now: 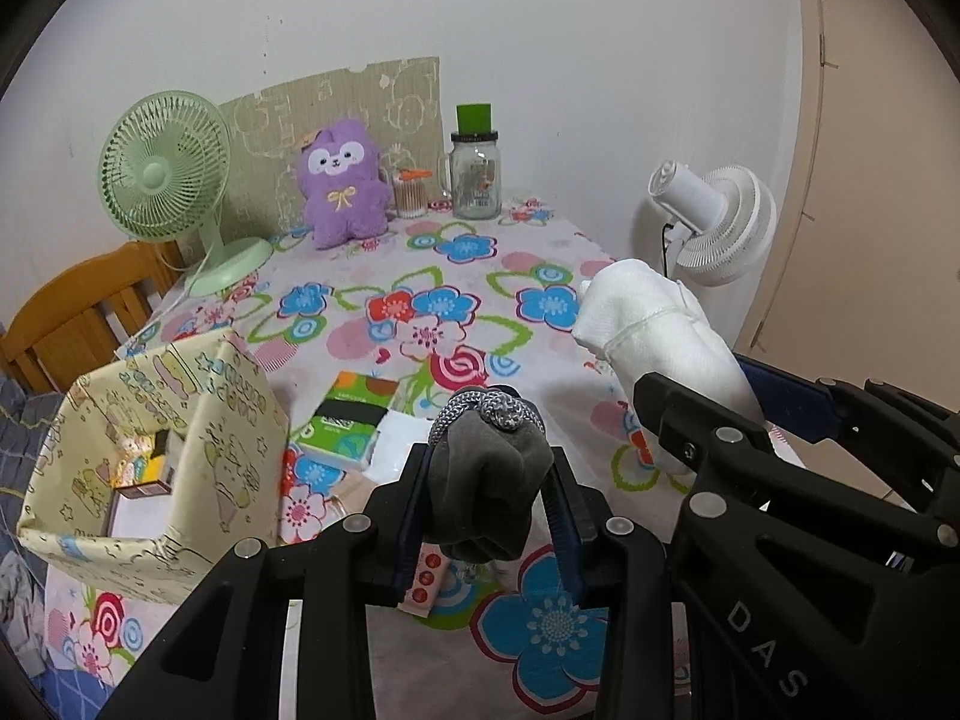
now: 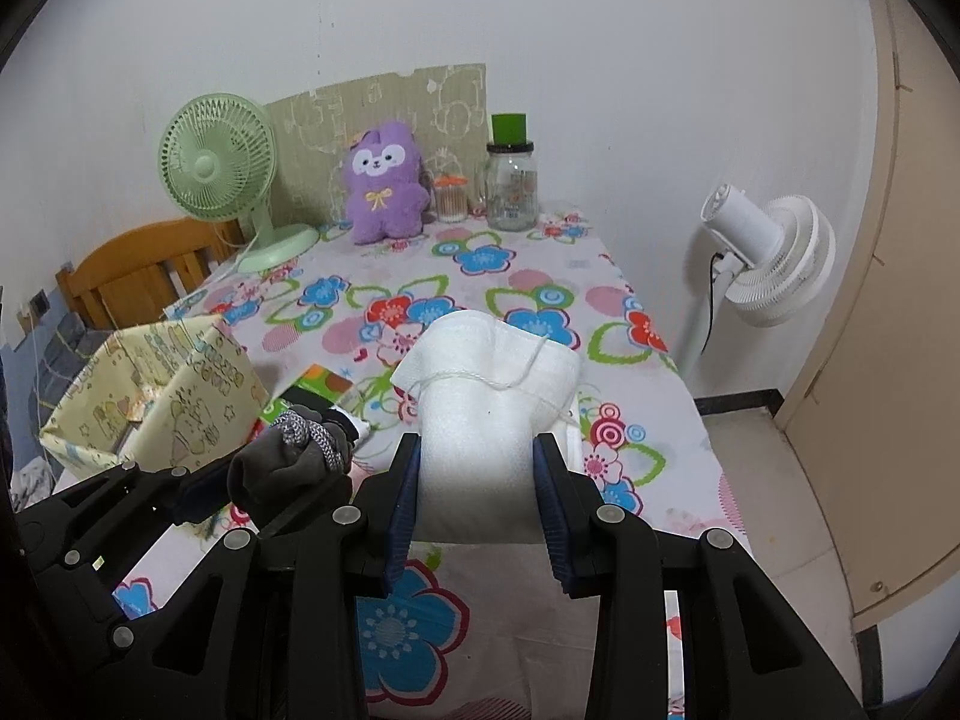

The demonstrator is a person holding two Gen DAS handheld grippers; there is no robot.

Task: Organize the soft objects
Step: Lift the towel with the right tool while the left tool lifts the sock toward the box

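My left gripper (image 1: 489, 480) is shut on a rolled grey sock (image 1: 489, 474) with a speckled cuff, held above the near part of the flowered table (image 1: 420, 276). It also shows in the right wrist view (image 2: 288, 468). My right gripper (image 2: 477, 474) is shut on a folded white cloth (image 2: 486, 414), held above the table to the right of the left gripper; the cloth also shows in the left wrist view (image 1: 654, 324). A yellow patterned open box (image 1: 162, 450) stands at the table's left edge, left of both grippers. A purple plush toy (image 1: 342, 180) sits at the back.
A green desk fan (image 1: 168, 180) stands back left. A glass jar (image 1: 476, 174) with a green lid and a cotton-swab pot (image 1: 411, 192) stand at the back. A green tissue pack (image 1: 348, 420) lies beside the box. A white floor fan (image 1: 720, 222) stands right of the table. A wooden chair (image 1: 84, 312) is at the left.
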